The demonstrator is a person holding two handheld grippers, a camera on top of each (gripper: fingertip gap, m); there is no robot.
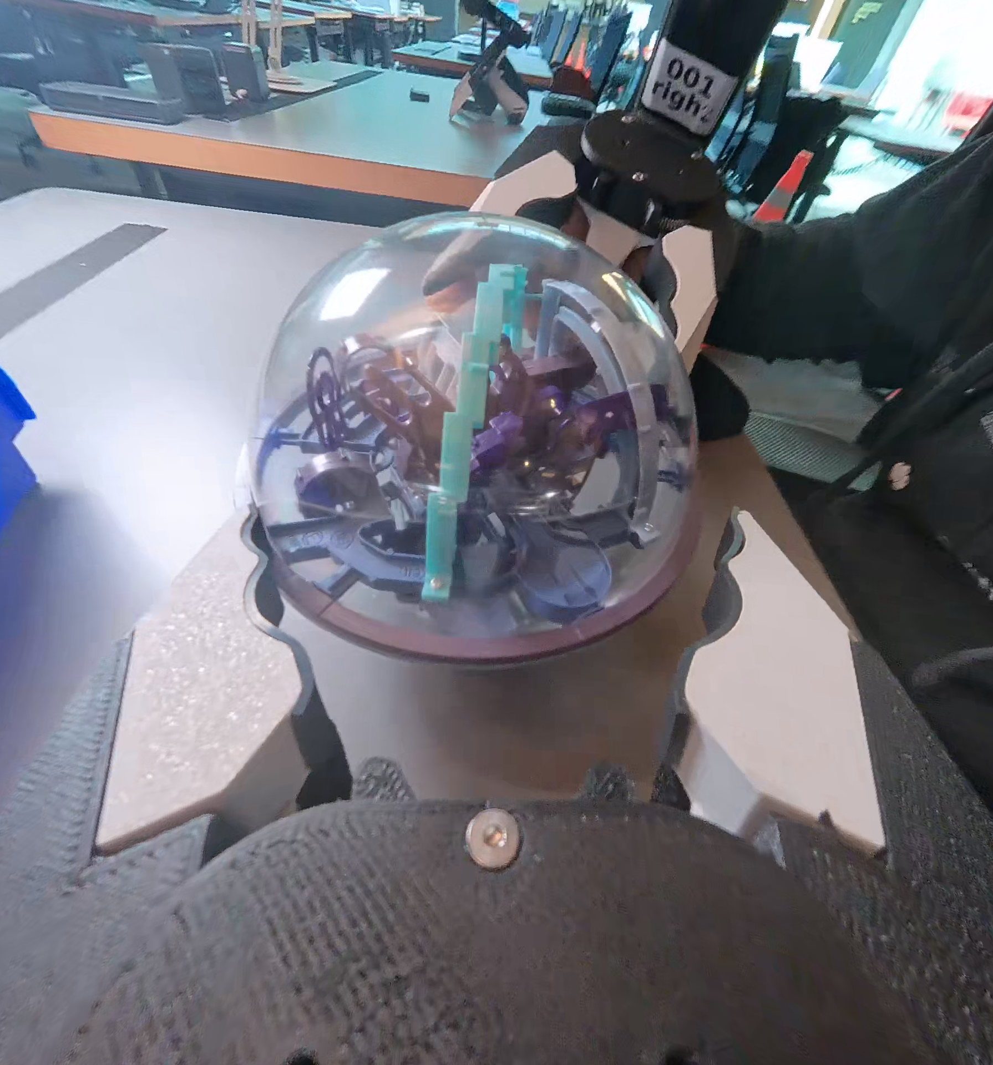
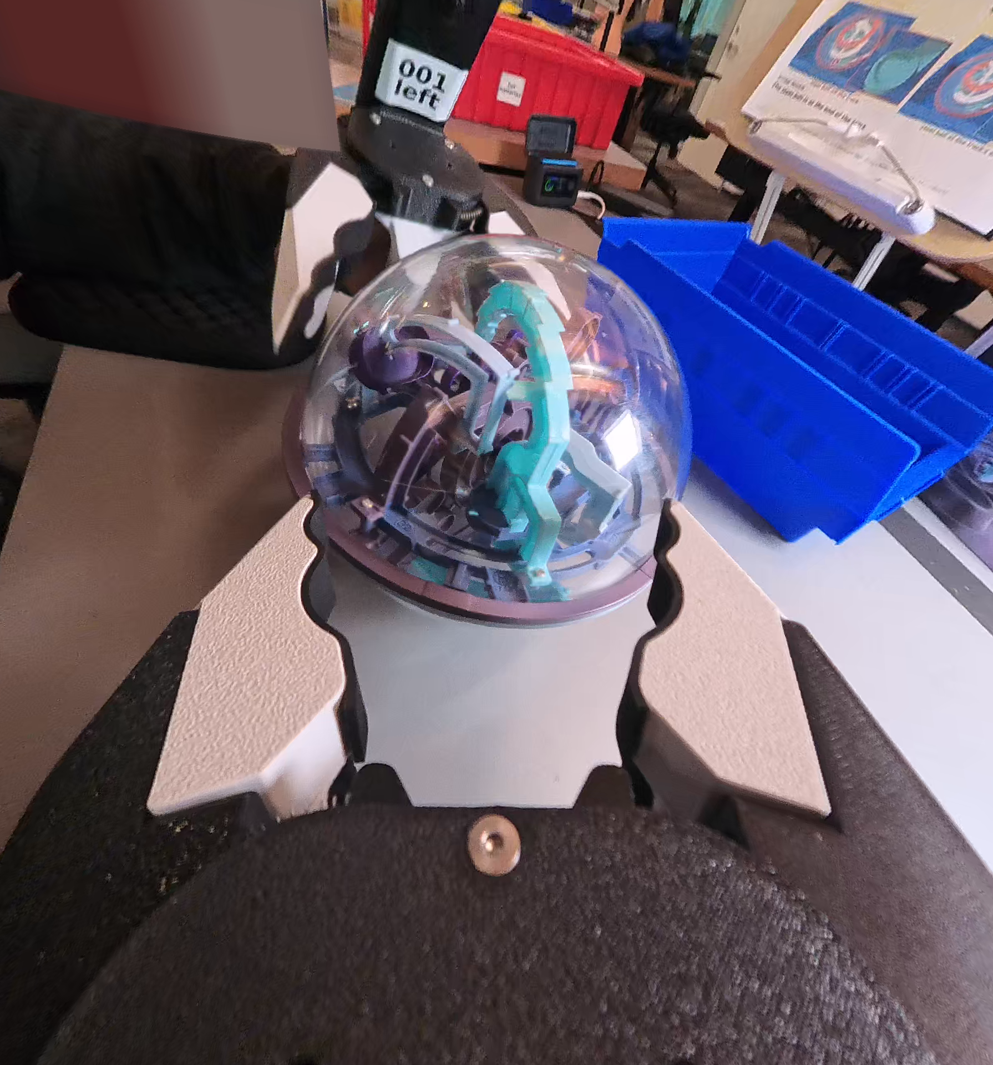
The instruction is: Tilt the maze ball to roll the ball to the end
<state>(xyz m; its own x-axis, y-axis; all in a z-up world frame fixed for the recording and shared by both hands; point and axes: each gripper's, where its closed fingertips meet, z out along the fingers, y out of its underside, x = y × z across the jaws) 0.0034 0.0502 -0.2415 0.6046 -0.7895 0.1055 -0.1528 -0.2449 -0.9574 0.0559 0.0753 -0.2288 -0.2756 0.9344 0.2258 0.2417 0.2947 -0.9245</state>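
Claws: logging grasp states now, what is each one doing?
Left claw: both fingers against the maze ball, gripping it.
Right claw: gripping the same maze ball from the opposite side.

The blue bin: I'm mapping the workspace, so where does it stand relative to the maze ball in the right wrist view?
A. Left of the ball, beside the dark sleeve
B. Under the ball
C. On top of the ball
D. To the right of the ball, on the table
D: the blue bin stands on the table, right of the maze ball.
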